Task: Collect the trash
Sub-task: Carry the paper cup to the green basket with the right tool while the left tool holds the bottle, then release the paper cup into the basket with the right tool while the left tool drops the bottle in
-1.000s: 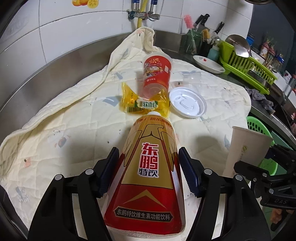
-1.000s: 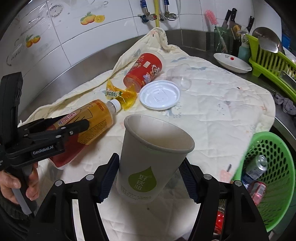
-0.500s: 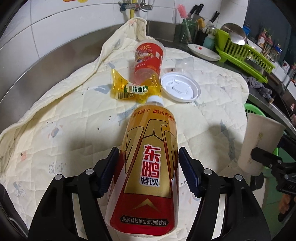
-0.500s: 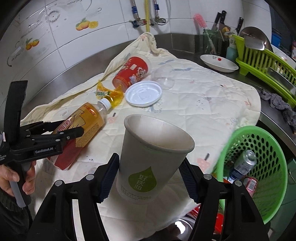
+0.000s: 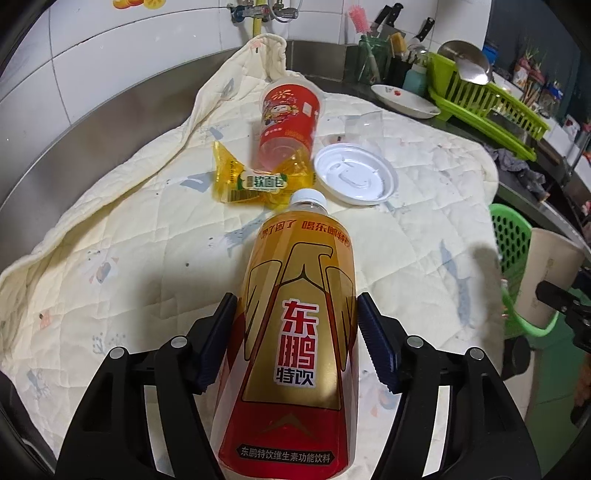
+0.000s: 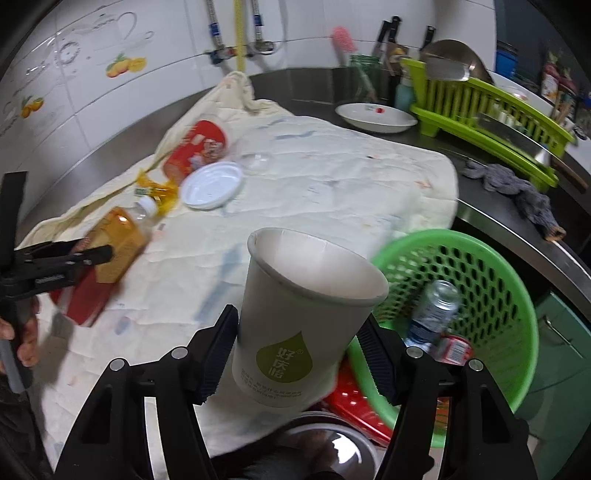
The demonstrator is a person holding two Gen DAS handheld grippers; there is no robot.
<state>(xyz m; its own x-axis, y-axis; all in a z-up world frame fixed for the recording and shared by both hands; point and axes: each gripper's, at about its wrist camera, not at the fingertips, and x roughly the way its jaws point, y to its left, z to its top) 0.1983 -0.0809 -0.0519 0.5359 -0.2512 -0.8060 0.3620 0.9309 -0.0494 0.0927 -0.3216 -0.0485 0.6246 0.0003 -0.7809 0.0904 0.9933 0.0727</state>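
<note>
My left gripper [image 5: 295, 339] is shut on a gold and red drink bottle [image 5: 299, 332] and holds it above the cream quilted cloth [image 5: 129, 240]. It also shows in the right wrist view [image 6: 110, 243]. My right gripper [image 6: 297, 349] is shut on a white paper cup [image 6: 306, 314], tilted right beside the green trash basket [image 6: 480, 266], which holds a can [image 6: 436, 310]. A red cup [image 5: 291, 118], a yellow wrapper [image 5: 258, 181] and a white lid [image 5: 356, 173] lie on the cloth.
A green dish rack [image 5: 480, 96], a white plate [image 5: 404, 101] and a knife holder [image 5: 373, 62] stand at the back right. A grey rag [image 6: 517, 188] lies on the steel counter. Tiled wall and taps [image 5: 258, 11] are behind. A clear cup [image 5: 364, 123] lies by the lid.
My right gripper has carried the paper cup right, off the cloth edge toward the green basket, and tilted it. My left gripper has lifted the bottle and drawn back slightly.
</note>
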